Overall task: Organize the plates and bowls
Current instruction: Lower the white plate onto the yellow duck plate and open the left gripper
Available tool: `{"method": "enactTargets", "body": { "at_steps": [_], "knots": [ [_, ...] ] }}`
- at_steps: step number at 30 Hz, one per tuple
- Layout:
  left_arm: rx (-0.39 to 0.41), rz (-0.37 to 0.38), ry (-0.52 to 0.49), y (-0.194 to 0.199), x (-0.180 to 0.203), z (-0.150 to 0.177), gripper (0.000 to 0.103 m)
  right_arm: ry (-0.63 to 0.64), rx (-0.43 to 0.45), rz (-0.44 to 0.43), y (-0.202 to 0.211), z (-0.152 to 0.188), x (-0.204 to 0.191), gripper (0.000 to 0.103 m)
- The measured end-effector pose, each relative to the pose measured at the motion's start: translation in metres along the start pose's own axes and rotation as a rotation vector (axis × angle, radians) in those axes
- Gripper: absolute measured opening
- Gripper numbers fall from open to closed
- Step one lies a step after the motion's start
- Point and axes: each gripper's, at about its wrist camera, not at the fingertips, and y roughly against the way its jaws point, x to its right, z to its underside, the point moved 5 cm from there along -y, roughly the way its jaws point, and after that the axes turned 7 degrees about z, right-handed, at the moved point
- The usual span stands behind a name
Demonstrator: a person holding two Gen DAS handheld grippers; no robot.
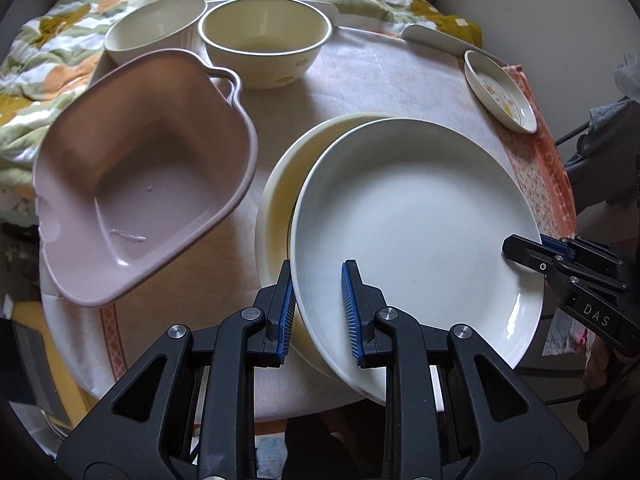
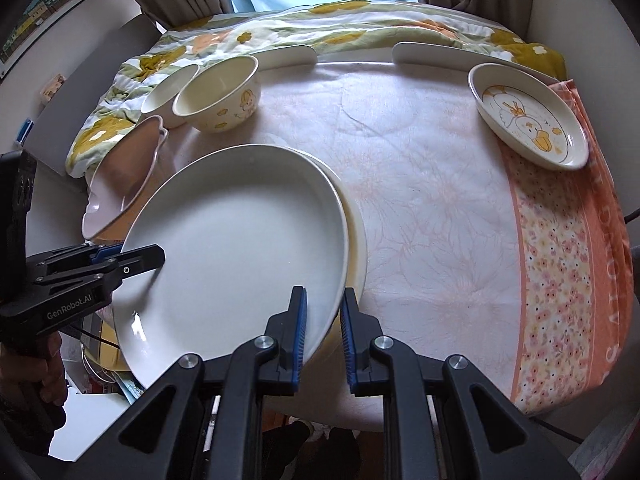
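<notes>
I am holding the white plate with both tools, tilted above the cream plate lying on the table. My left tool is straddling the white plate's near-left rim, its blue pads spread around it. My right tool is straddling the opposite rim the same way. Left of the white plate, a pink bowl is sitting tilted; behind it two cream bowls. A duck dish is resting far right of it.
</notes>
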Motion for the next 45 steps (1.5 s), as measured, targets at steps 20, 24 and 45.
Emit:
{"method": "enactTargets", "body": {
  "at_steps": [20, 24, 45],
  "knots": [
    [-0.018, -0.1, -0.08, -0.026, 0.014, -0.004, 0.02, -0.017, 0.031, 0.038, -0.006, 0.001, 0.01, 0.015],
    [-0.016, -0.206, -0.161, -0.025, 0.023, -0.005, 0.021, -0.005, 0.037, 0.044, -0.006, -0.001, 0.01, 0.015],
    [0.001, -0.419, -0.287, -0.022, 0.032, -0.005, 0.02, 0.114, 0.082, 0.124, -0.013, -0.006, -0.004, 0.015]
  ]
}}
